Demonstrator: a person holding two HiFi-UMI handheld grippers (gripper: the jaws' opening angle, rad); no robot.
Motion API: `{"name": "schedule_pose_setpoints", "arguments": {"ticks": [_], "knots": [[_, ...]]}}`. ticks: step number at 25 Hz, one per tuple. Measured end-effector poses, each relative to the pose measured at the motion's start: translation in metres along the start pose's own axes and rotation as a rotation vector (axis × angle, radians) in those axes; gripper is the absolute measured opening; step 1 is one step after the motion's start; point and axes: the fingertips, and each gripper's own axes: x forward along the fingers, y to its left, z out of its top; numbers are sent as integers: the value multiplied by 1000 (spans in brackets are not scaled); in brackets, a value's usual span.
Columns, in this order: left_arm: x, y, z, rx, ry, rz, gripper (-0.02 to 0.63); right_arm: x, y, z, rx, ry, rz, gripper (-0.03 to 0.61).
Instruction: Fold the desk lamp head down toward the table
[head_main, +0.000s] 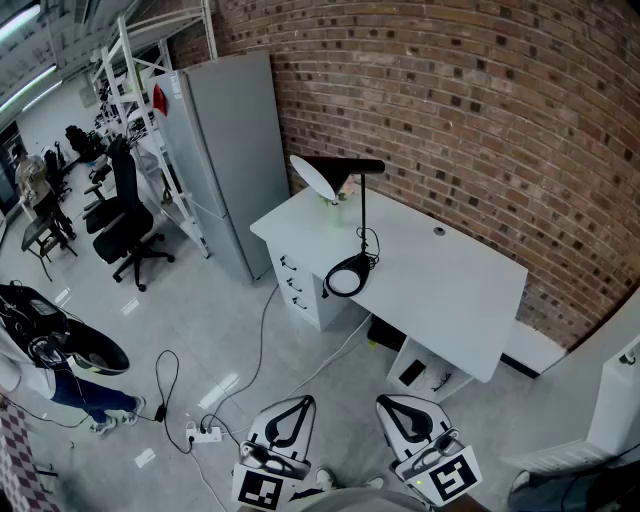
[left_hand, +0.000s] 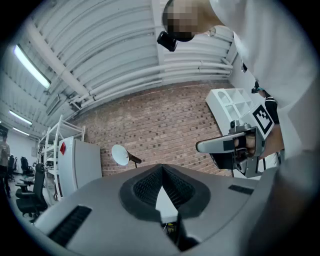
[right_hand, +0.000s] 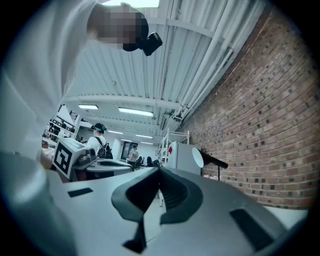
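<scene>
Head view first: the desk lamp (head_main: 362, 215) stands on the white desk (head_main: 450, 290). Its round base (head_main: 347, 277) sits near the front edge, and its white head (head_main: 318, 177) is raised over the desk's far left corner. Under that end we see drawers (head_main: 298, 290), all shut, contents hidden. A grey cabinet (head_main: 225, 150) stands just left of the desk, with the brick wall (head_main: 480, 110) behind. The floor in front lies open, crossed by a cable (head_main: 262, 340) and a power strip (head_main: 204, 433). The left gripper (head_main: 305, 400) and right gripper (head_main: 385, 400) hang low, well apart from the lamp, each clenched tip to tip on nothing.
</scene>
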Motion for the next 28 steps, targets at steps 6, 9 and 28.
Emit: {"name": "schedule_pose_setpoints", "arguments": {"ticks": [6, 9, 28], "knots": [[-1, 3, 0, 11, 0, -5, 8, 3, 0, 1, 28, 4, -9, 18], [-3, 4, 0, -3, 3, -3, 8, 4, 1, 4, 32, -5, -14, 18], [-18, 38, -10, -32, -12, -37, 8, 23, 19, 2, -11, 17, -80, 18]]}}
